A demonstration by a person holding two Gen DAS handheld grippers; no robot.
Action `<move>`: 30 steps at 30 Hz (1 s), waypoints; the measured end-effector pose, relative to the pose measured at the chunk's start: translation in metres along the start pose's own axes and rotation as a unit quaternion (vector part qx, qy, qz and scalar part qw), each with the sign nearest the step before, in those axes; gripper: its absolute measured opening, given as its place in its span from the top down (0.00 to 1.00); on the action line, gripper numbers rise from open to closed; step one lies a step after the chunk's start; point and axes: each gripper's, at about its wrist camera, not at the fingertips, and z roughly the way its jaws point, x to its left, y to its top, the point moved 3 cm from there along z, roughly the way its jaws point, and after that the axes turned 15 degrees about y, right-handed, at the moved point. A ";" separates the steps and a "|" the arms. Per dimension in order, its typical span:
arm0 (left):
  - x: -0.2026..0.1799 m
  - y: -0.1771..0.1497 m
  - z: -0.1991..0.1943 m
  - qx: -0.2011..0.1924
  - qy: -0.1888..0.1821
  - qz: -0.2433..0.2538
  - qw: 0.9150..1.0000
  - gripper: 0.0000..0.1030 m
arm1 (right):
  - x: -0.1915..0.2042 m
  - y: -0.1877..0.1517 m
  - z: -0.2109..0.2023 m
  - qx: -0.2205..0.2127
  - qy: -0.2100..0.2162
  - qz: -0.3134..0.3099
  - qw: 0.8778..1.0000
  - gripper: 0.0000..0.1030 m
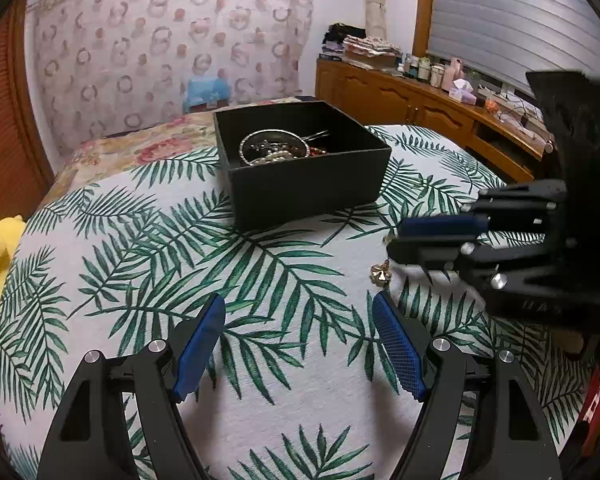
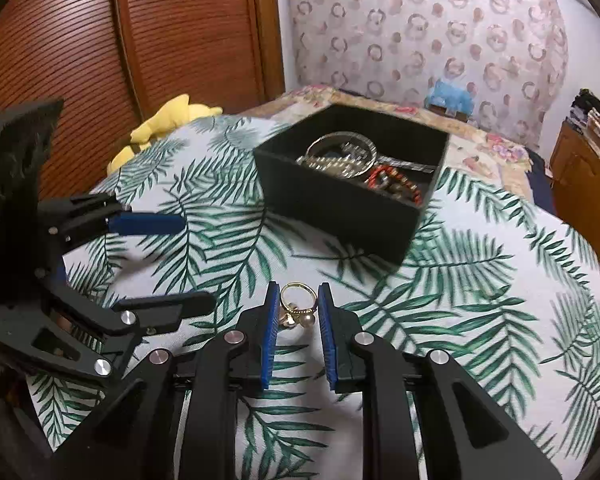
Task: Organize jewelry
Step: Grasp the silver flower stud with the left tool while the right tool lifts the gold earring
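A black open box (image 1: 300,184) holds bangles, pearls and red beads; it also shows in the right wrist view (image 2: 340,208). A gold ring with pearls (image 2: 298,308) lies on the leaf-print cloth between the fingers of my right gripper (image 2: 299,300), whose blue pads stand close on either side of it, narrowly apart. In the left wrist view the ring (image 1: 380,274) lies below the right gripper's (image 1: 392,240) tips. My left gripper (image 1: 298,312) is open and empty, near the front, left of the ring.
The leaf-print cloth (image 1: 180,280) covers the rounded table. A yellow plush toy (image 2: 168,120) lies at its left edge. A floral bedspread (image 1: 140,148) lies behind, a wooden dresser (image 1: 420,108) with clutter stands right, and a wooden door (image 2: 100,40) stands left.
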 end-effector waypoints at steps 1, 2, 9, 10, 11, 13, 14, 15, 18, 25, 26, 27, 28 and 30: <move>-0.003 0.001 0.000 0.001 -0.002 0.004 1.000 0.29 | -0.002 0.001 -0.004 -0.003 -0.003 0.000 1.000 0.79; -0.005 0.003 0.001 0.001 -0.002 0.006 1.000 0.29 | -0.003 0.001 -0.006 -0.004 -0.005 0.000 1.000 0.79; -0.030 0.016 0.005 0.001 -0.017 0.043 0.999 0.34 | -0.022 -0.006 -0.021 -0.011 -0.024 0.014 1.000 0.79; -0.035 0.017 0.007 0.003 -0.020 0.050 0.999 0.41 | -0.025 -0.007 -0.023 -0.011 -0.026 0.016 0.999 0.79; -0.039 0.018 0.008 0.005 -0.023 0.055 0.998 0.44 | -0.028 -0.009 -0.024 -0.012 -0.027 0.018 0.999 0.79; -0.050 0.019 0.012 0.009 -0.031 0.070 0.997 0.52 | -0.031 -0.012 -0.026 -0.012 -0.029 0.021 0.999 0.79; -0.054 0.020 0.013 0.011 -0.031 0.077 0.996 0.54 | -0.032 -0.013 -0.028 -0.013 -0.029 0.022 0.999 0.79; -0.058 0.020 0.016 0.014 -0.030 0.083 0.996 0.60 | -0.033 -0.013 -0.028 -0.014 -0.029 0.023 0.999 0.79; -0.066 0.020 0.022 0.023 -0.030 0.094 0.995 0.67 | -0.036 -0.015 -0.030 -0.016 -0.030 0.025 0.999 0.79; -0.069 0.021 0.025 0.021 -0.038 0.098 0.994 0.86 | -0.039 -0.015 -0.032 -0.017 -0.030 0.027 0.999 0.79; -0.070 0.021 0.025 0.020 -0.038 0.099 0.994 0.86 | -0.038 -0.015 -0.032 -0.017 -0.030 0.027 0.999 0.79; -0.070 0.020 0.024 0.018 -0.036 0.099 0.994 0.86 | -0.038 -0.015 -0.033 -0.018 -0.030 0.027 0.999 0.79; -0.069 0.020 0.024 0.018 -0.035 0.098 0.994 0.86 | -0.038 -0.015 -0.033 -0.018 -0.030 0.027 0.999 0.79; -0.066 0.020 0.022 0.014 -0.031 0.092 0.995 0.86 | -0.038 -0.014 -0.033 -0.019 -0.030 0.026 0.999 0.79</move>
